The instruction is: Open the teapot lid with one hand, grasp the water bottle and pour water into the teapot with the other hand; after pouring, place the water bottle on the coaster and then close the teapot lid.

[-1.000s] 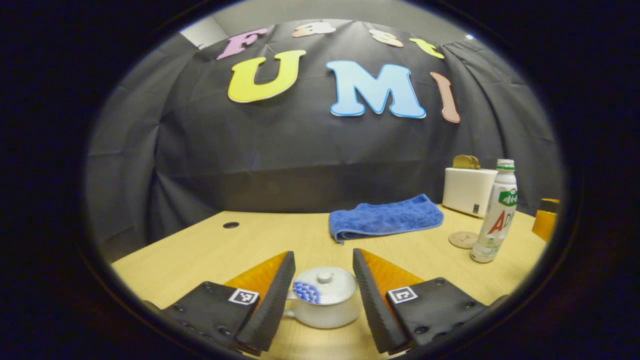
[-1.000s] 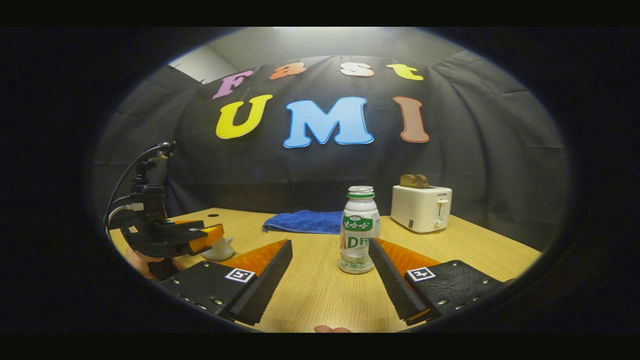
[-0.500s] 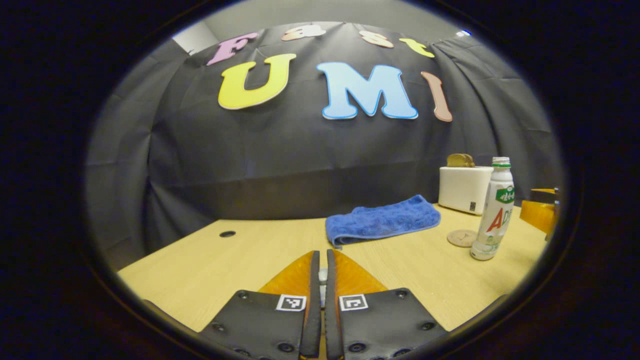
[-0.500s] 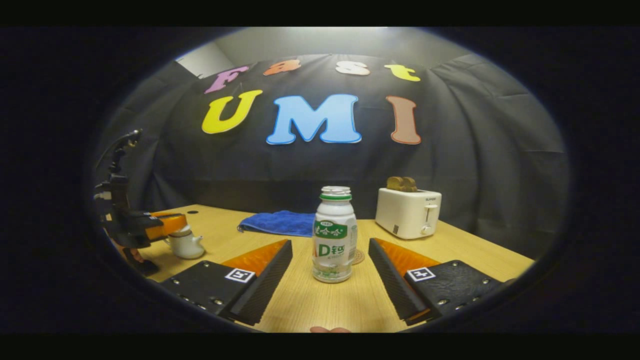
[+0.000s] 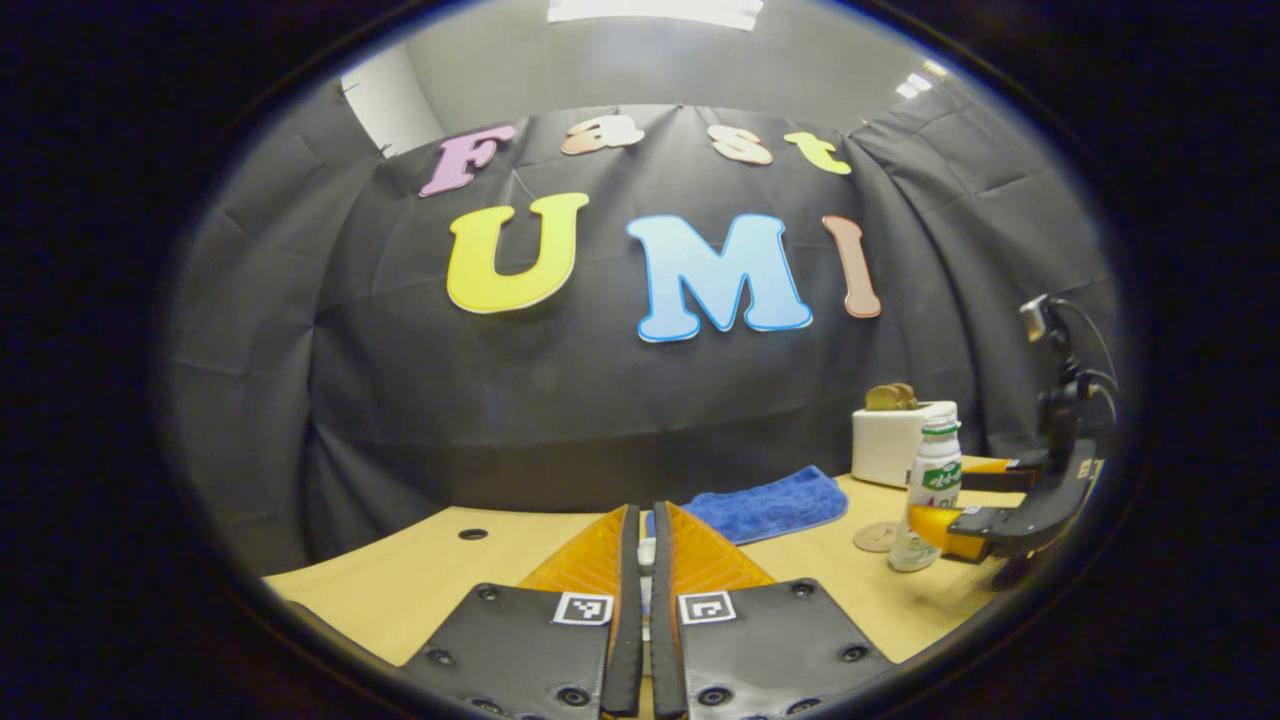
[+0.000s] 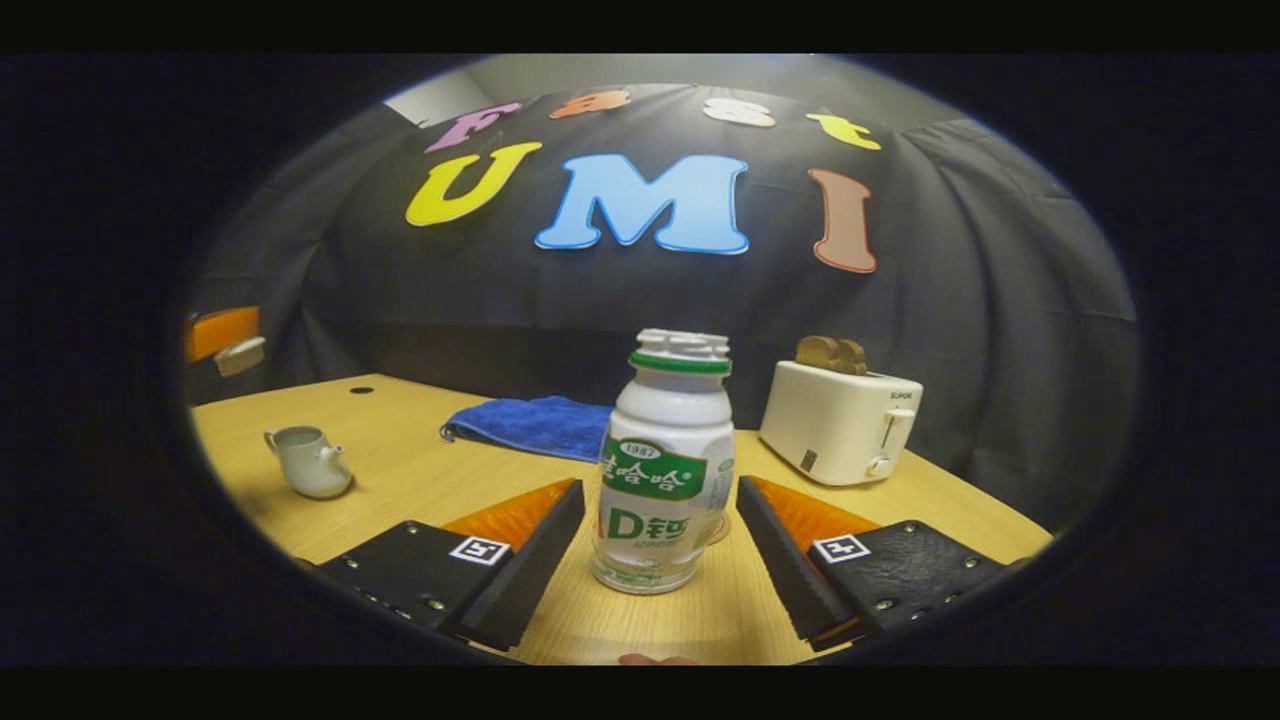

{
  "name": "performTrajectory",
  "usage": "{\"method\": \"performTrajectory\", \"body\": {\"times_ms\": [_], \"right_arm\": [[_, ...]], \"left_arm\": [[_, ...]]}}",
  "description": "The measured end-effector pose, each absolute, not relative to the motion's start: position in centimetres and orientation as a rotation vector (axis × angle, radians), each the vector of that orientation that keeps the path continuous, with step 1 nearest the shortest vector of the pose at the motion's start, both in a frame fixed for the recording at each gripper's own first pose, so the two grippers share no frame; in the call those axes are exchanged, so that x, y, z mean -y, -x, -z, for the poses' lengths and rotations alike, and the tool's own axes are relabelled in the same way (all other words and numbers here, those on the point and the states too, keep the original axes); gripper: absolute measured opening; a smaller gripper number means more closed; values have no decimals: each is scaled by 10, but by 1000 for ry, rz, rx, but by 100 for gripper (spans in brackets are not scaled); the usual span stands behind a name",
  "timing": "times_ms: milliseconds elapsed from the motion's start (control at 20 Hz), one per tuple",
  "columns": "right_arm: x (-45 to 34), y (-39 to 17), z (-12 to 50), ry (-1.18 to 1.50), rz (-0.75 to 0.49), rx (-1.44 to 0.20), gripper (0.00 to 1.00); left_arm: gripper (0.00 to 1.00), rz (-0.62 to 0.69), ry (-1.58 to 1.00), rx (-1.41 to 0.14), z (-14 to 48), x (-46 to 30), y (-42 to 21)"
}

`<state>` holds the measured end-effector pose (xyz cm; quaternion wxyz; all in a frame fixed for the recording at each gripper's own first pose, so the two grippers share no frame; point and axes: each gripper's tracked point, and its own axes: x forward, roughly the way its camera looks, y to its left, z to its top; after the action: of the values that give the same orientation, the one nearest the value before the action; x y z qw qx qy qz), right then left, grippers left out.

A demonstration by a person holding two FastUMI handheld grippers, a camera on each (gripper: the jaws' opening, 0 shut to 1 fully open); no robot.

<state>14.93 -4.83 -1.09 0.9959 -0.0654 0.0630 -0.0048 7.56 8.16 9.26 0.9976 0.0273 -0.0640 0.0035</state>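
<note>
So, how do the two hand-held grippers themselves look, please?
The left two-finger gripper has wedge-shaped fingers on flat bolted plates, and each plate bears a small square black-and-white marker. The right two-finger gripper is built alike. In the left gripper view, its black body carries an upright mast with thin dark cables looping from it.

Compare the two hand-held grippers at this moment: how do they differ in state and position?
The left hand-held gripper is shut on the teapot lid, held high above the table. The right hand-held gripper is open, low, with its fingers at either side of the water bottle, not pressing it. Both point toward the booth's wall.
</note>
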Motion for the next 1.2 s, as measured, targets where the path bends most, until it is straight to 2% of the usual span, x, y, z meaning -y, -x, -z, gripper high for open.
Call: {"method": "performTrajectory", "body": {"times_ms": [200,250,300,600,700,750,850,1200], "right_arm": [[51,-167,9,59,11,-125,94],[54,-170,12,53,26,-129,70],[54,-173,10,56,24,-127,77],[35,-161,0,201,3,-145,75],[17,-151,-8,320,-25,-150,75],[5,-147,-10,397,-40,-153,75],[-16,-143,-13,555,-64,-149,75],[-90,-146,5,963,-171,-139,75]], "left_arm": [[14,-11,-42,143,-100,-82,-59],[14,-15,-39,148,-102,-84,-53],[14,-20,-41,152,-102,-86,-48],[14,-36,-38,134,-94,-97,-15],[14,-38,-30,136,-92,-101,3],[10,-40,-25,136,-91,-102,15],[14,-26,-1,136,-84,-100,43],[14,1,-70,174,-76,-100,117]]}}
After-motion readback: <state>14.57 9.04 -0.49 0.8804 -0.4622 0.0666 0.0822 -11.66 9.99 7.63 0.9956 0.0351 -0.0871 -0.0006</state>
